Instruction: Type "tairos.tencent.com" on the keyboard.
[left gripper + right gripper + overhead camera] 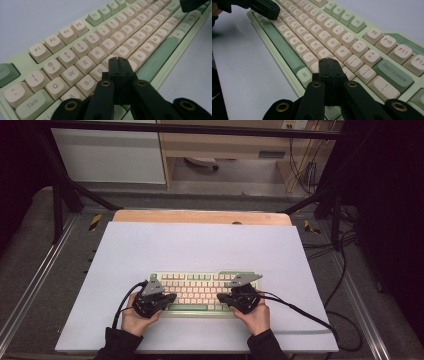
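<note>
Left claw (pixel 167 298) held over the left half of the keyboard (pixel 202 292), jaws pressed together with nothing between them, tips low over the home row beside the D key (pixel 99 71) and just short of the G key (pixel 122 52). Seen from the left gripper view, the closed tips (pixel 118 62) pointed along the letter rows, with the S key (pixel 86 83) to their left and the green spacebar (pixel 156 60) stretching away to their right. Whether the tips touched a keycap could not be told.

Right claw (pixel 223 297) held over the right half of the same keyboard, jaws likewise together and empty. In the right gripper view, closed tips (pixel 329 63) set low just past the Alt key (pixel 304 75), with the L key (pixel 324 53) and P key (pixel 342 52) directly ahead and the Backspace key (pixel 394 73) off to the right. Contact with the keys again not clear.

Keyboard lay straight ahead of both claws, flat on the pale sheet (pixel 200 245) covering the desk (pixel 200 216), cream keycaps in a light green case. Each claw gripped from behind by a hand (pixel 134 320), dark sleeves entering from the near edge, black cables trailing off to either side
</note>
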The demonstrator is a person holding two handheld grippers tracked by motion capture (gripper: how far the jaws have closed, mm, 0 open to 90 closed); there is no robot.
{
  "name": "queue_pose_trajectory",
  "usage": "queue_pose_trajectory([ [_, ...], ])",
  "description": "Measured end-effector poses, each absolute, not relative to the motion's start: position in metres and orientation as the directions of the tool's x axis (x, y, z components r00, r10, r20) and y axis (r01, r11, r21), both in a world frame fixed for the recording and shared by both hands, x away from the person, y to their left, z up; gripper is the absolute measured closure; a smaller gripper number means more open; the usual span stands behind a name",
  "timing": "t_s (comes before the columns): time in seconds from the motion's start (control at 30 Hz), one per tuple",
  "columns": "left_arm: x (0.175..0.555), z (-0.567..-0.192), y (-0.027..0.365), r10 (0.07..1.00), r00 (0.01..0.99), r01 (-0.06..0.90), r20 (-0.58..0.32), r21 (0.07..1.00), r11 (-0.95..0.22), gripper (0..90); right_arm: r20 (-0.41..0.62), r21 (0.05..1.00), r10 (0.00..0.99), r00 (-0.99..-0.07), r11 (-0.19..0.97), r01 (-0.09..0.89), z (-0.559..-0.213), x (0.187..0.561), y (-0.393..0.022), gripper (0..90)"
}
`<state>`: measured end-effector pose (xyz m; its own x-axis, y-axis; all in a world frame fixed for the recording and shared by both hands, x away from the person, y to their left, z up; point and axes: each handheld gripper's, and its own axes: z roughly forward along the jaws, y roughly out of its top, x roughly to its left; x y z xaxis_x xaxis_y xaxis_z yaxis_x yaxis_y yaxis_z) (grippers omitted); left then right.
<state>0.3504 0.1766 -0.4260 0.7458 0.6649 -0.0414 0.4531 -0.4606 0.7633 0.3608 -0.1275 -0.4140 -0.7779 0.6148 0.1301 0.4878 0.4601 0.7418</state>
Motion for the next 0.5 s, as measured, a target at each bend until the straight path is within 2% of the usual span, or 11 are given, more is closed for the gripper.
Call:
queue_pose_trajectory([
  [0.5, 0.3502, -0.429, 0.1735, 0.658, 0.752, 0.45, -0.038, 0.758, -0.471, 90.0, 0.13, 0.744, 0.618, -0.776, 0.457, 0.488, -0.4146, 0.3599, -0.1309, 90.0],
])
